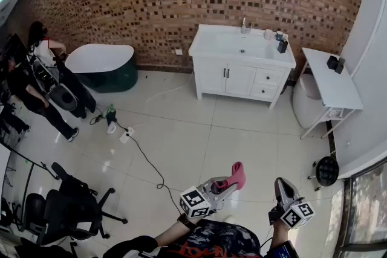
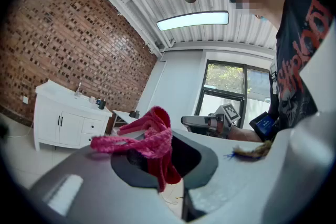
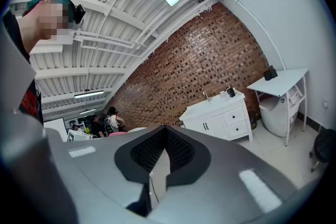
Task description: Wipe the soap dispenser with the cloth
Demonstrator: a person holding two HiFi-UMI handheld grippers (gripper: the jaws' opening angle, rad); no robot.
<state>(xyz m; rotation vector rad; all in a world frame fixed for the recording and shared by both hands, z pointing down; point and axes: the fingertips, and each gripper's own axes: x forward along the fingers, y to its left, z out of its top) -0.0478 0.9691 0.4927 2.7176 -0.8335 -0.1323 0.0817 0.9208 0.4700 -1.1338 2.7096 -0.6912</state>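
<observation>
My left gripper (image 1: 228,185) is shut on a pink cloth (image 1: 236,175), low in the head view and far from the vanity. In the left gripper view the cloth (image 2: 149,139) bunches and droops over the closed jaws of the left gripper (image 2: 157,157). To its right my right gripper (image 1: 283,188) is held level. Its jaws are shut, with nothing between them in the right gripper view (image 3: 165,136). The dark soap dispenser (image 1: 282,45) stands on the right end of the white vanity (image 1: 242,69) against the brick wall. It also shows small and distant in both gripper views (image 2: 100,104) (image 3: 231,92).
A white side table (image 1: 332,84) stands right of the vanity, with a white bin (image 1: 305,99) under it. A bathtub (image 1: 100,63) is at the left wall near two people (image 1: 36,69). A cable (image 1: 145,160) runs over the tiled floor. There is an office chair (image 1: 72,202) at bottom left and a black stool (image 1: 326,171) at right.
</observation>
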